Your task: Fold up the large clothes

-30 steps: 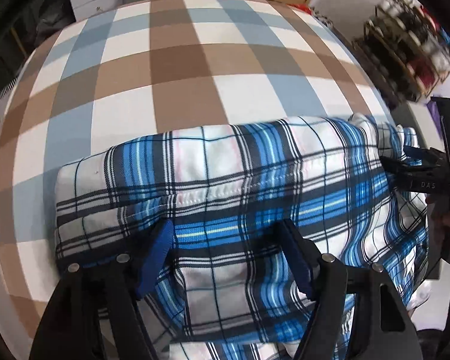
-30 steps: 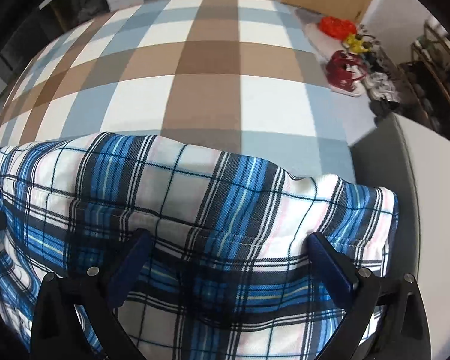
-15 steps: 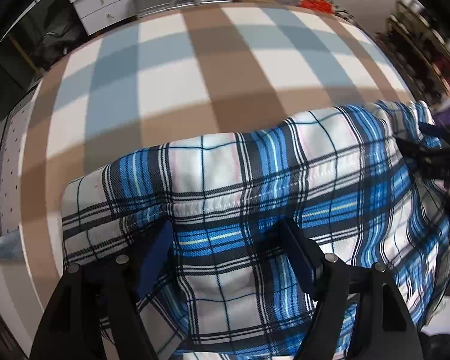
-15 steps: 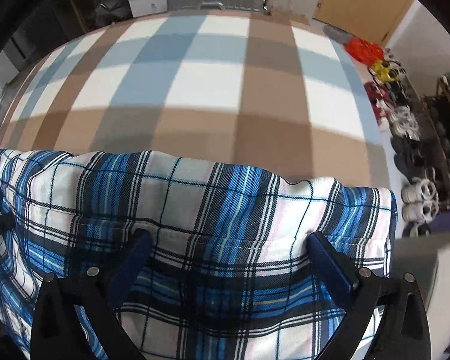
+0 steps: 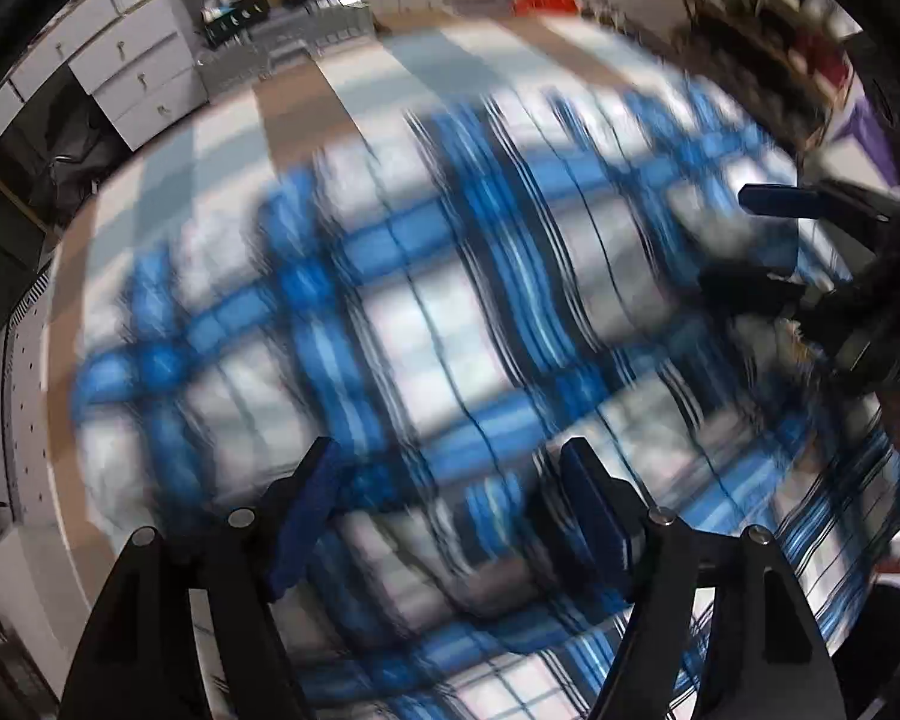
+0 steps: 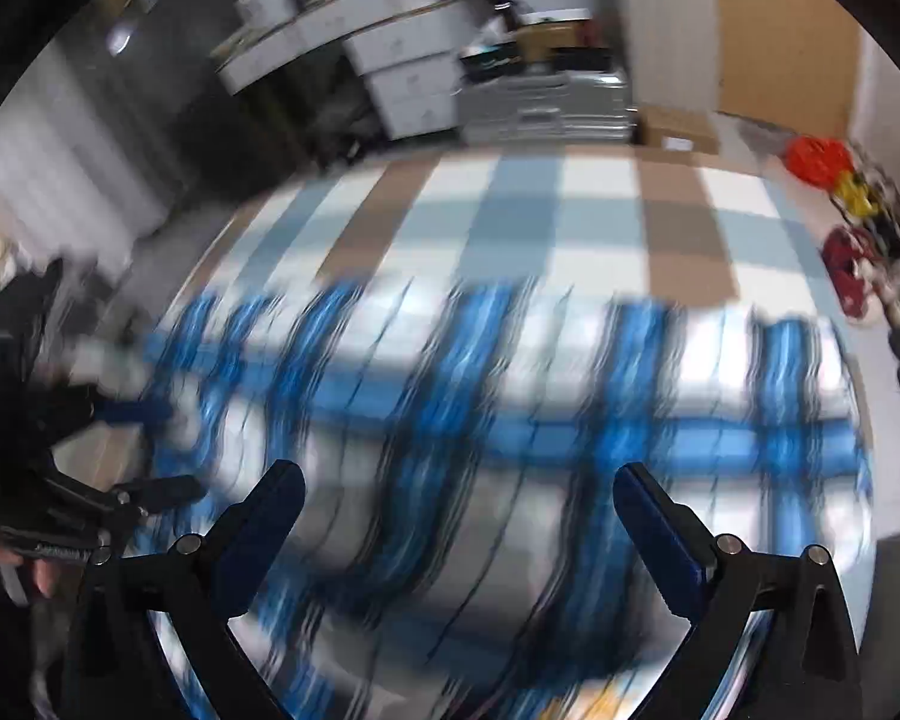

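We see both grippers, left and right, released, jaws spread. The blurred blue-and-white plaid cloth garment lies across the brown, blue and white checked bedcover, reaching its near edge.

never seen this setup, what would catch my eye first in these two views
The blue, white and black plaid garment fills the middle of both views, smeared by motion blur, spread over a brown, pale blue and white checked surface. Each view has blue-padded gripper fingers standing apart at the bottom. At the far right of the right wrist view, colourful shoes lie on the floor.
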The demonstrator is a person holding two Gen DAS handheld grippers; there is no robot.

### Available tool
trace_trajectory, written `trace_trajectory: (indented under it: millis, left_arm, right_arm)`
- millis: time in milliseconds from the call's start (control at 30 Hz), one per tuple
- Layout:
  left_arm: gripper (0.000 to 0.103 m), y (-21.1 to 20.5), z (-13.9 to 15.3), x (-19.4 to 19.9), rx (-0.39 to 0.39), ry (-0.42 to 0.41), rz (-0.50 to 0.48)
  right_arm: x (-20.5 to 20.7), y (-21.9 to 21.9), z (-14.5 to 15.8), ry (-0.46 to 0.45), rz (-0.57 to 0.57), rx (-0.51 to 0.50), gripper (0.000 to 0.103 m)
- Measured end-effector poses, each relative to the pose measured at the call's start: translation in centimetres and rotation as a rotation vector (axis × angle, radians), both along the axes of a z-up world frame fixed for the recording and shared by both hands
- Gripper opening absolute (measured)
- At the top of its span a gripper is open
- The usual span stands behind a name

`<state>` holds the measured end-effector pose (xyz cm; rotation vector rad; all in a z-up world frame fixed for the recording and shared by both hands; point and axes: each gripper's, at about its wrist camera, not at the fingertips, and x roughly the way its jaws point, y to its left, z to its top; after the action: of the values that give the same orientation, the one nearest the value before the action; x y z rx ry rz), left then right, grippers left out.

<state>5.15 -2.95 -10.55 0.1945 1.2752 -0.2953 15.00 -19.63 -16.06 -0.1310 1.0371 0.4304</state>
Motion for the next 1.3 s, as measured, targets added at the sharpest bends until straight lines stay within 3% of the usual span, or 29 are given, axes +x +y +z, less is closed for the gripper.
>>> trace_trajectory:
  millis: [67,100,267,333,433,467,533,600,667,800,900,933,1067,1200,1267,1300]
  left_arm:
    - [0.072,0.1,-2.0,-1.1,0.006,0.043,0.043]
    - [0.073,0.7,-1.8,-1.7,-0.019,0.014,0.077]
    - [0.073,2.8,-1.2,-5.2,-0.134,0.094,0.178]
    - [0.073,3.4,-0.3,-6.3,-0.160,0.062,0.203]
    - [0.073,3.1,0.5,-7.4,-0.143,0.008,0.194]
    - [0.073,2.7,0.5,-7.4,-0.141,-0.002,0.209]
    - [0.073,2.5,-0.6,-7.5,-0.142,0.032,0.218]
    - [0.074,2.3,-1.7,-6.8,-0.107,0.064,0.200]
    - [0.074,2.0,-0.7,-8.4,-0.059,0.000,0.159]
    - [0.074,2.2,2.0,-11.9,-0.114,-0.059,0.145]
    - [0.074,2.4,4.3,-14.3,-0.143,-0.187,0.180]
    - [0.074,2.5,5.0,-15.6,-0.146,-0.240,0.192]
    - [0.074,2.8,6.5,-18.6,-0.083,-0.389,0.252]
    - [0.075,3.8,6.9,-20.3,-0.079,-0.517,0.276]
    - [0.076,4.4,7.0,-20.1,-0.111,-0.547,0.300]
    - [0.082,4.8,7.1,-20.1,-0.127,-0.558,0.308]
  right_arm:
    - [-1.9,1.2,-3.3,0.017,0.022,-0.180,0.103]
    - [-3.0,1.4,-3.9,0.016,0.021,-0.195,0.103]
    - [-4.8,-0.4,-2.6,0.029,-0.050,-0.111,0.103]
    - [-5.4,-0.4,-1.0,-0.011,-0.061,-0.058,0.103]
    - [-5.7,-0.3,0.4,-0.106,-0.101,0.013,0.103]
    - [-5.4,-0.1,-0.1,-0.090,-0.117,-0.004,0.103]
    - [-4.1,1.0,-3.7,0.065,-0.119,-0.102,0.103]
    - [-4.6,1.9,-3.9,-0.018,-0.077,-0.185,0.103]
    - [-5.9,2.4,-3.0,-0.016,-0.037,-0.190,0.102]
    - [-10.9,0.6,2.5,-0.174,-0.074,0.024,0.103]
    - [-14.9,-0.9,5.2,-0.264,-0.080,0.265,0.103]
    - [-16.6,-1.1,5.9,-0.339,-0.064,0.345,0.103]
    - [-22.1,-0.8,5.6,-0.555,-0.086,0.413,0.103]
    - [-23.1,-1.3,5.2,-0.494,-0.116,0.436,0.103]
    - [-24.5,-1.6,5.3,-0.527,-0.133,0.469,0.103]
    - [-25.0,-1.8,5.4,-0.533,-0.136,0.474,0.103]
